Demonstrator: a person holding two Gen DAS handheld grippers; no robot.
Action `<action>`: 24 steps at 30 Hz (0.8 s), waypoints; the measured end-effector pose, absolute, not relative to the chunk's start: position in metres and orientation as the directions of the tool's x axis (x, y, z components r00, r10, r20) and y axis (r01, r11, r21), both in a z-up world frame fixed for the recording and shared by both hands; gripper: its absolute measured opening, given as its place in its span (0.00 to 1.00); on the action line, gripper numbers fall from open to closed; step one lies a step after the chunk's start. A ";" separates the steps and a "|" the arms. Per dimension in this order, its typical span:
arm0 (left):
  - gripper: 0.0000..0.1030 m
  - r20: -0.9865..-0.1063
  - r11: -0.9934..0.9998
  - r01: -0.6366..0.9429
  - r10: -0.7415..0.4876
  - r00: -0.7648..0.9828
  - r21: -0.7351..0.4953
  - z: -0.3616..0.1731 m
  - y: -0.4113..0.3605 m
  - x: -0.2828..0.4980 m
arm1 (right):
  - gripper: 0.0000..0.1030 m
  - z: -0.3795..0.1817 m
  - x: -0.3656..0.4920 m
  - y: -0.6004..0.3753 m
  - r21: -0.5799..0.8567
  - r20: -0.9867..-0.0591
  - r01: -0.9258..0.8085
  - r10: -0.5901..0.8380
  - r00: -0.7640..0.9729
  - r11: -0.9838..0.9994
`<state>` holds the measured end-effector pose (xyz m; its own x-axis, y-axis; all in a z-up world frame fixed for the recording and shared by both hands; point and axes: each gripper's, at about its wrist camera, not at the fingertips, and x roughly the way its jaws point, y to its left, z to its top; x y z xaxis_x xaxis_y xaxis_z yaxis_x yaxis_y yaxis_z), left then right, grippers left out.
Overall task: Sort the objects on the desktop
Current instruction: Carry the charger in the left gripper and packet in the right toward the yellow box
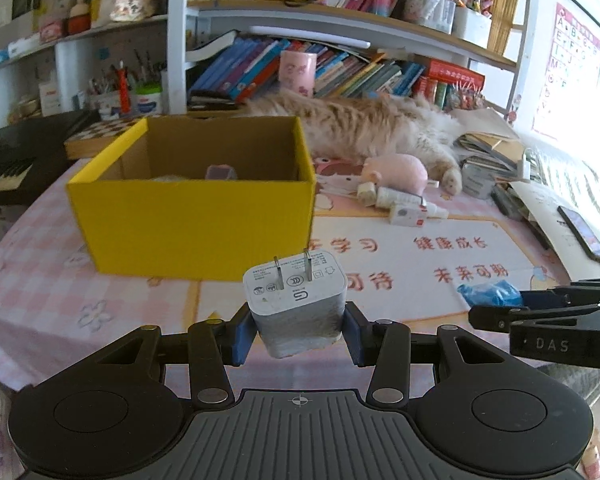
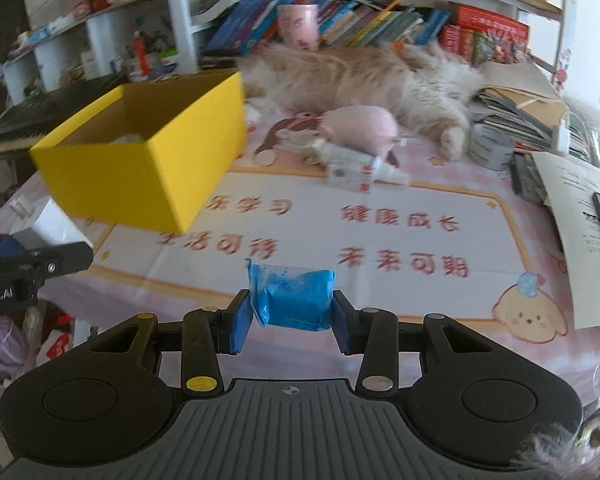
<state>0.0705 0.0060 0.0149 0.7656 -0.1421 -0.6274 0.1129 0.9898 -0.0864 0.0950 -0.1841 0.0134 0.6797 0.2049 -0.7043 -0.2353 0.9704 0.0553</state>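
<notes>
The left tongs [image 1: 298, 330] are clamping a white charger [image 1: 295, 300] just short of the yellow box [image 1: 192, 228], prongs pointing up and away, its long axis running along the fingers. The right tongs [image 2: 291, 322] are squeezing a blue packet [image 2: 296, 300] above the tabletop [image 2: 400, 240]. The soft packet could be slipping loose, and a cat [image 1: 380, 128] is lying near the box.

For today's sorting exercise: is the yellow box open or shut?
Open. The yellow box has no lid on top, and its brown inside walls and some contents show over the rim.
</notes>
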 end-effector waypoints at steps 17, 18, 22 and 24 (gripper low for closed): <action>0.43 -0.670 0.992 0.108 -0.127 0.732 -0.069 0.005 0.071 0.023 | 0.37 -0.006 0.048 -0.106 0.081 -0.731 -0.283 0.250 0.635 0.956; 0.43 -0.671 0.992 0.105 -0.123 0.731 -0.068 0.005 0.074 0.021 | 0.37 -0.006 0.047 -0.103 0.083 -0.731 -0.287 0.254 0.633 0.954; 0.43 -0.672 0.993 0.097 -0.115 0.731 -0.065 0.005 0.085 0.015 | 0.37 -0.007 0.043 -0.089 0.088 -0.734 -0.303 0.267 0.624 0.949; 0.43 -0.671 0.993 0.095 -0.115 0.732 -0.066 0.005 0.089 0.013 | 0.37 -0.007 0.041 -0.084 0.088 -0.734 -0.311 0.273 0.622 0.946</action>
